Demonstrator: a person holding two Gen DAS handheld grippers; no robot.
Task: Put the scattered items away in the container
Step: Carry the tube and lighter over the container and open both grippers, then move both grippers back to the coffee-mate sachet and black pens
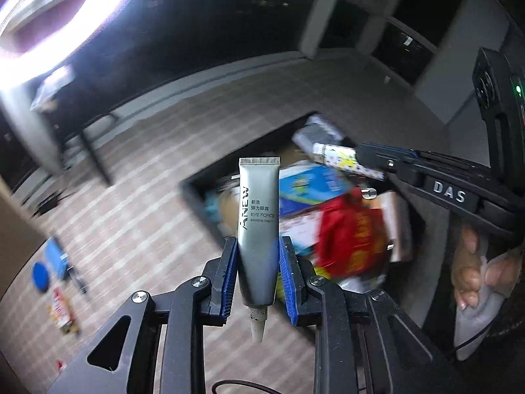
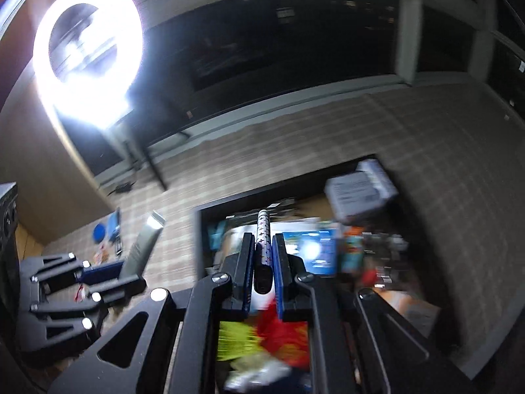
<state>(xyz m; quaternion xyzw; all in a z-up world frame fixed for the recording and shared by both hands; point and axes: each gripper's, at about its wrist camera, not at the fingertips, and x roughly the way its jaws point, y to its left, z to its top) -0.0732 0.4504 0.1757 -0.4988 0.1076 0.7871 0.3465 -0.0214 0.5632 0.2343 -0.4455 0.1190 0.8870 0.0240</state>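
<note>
My left gripper point(image 1: 258, 246) is shut on a grey eye cream tube point(image 1: 259, 210), held upright with its cap down, above the near-left edge of the dark container point(image 1: 193, 193). My right gripper point(image 2: 264, 243) is shut on a white patterned pen point(image 2: 264, 229) and hovers over the container point(image 2: 203, 229), which holds a red packet point(image 1: 351, 239), a blue box point(image 1: 311, 187) and other items. In the left wrist view the right gripper point(image 1: 370, 157) enters from the right with the pen point(image 1: 344, 157). In the right wrist view the left gripper point(image 2: 128, 272) and the tube point(image 2: 144, 243) show at left.
Scattered on the checked cloth at left lie a blue disc point(image 1: 41, 275), a blue item point(image 1: 55, 256) and a small snack packet point(image 1: 62, 308). A bright ring light point(image 2: 88, 55) stands at the back left. A white box point(image 2: 357, 193) sits at the container's far corner.
</note>
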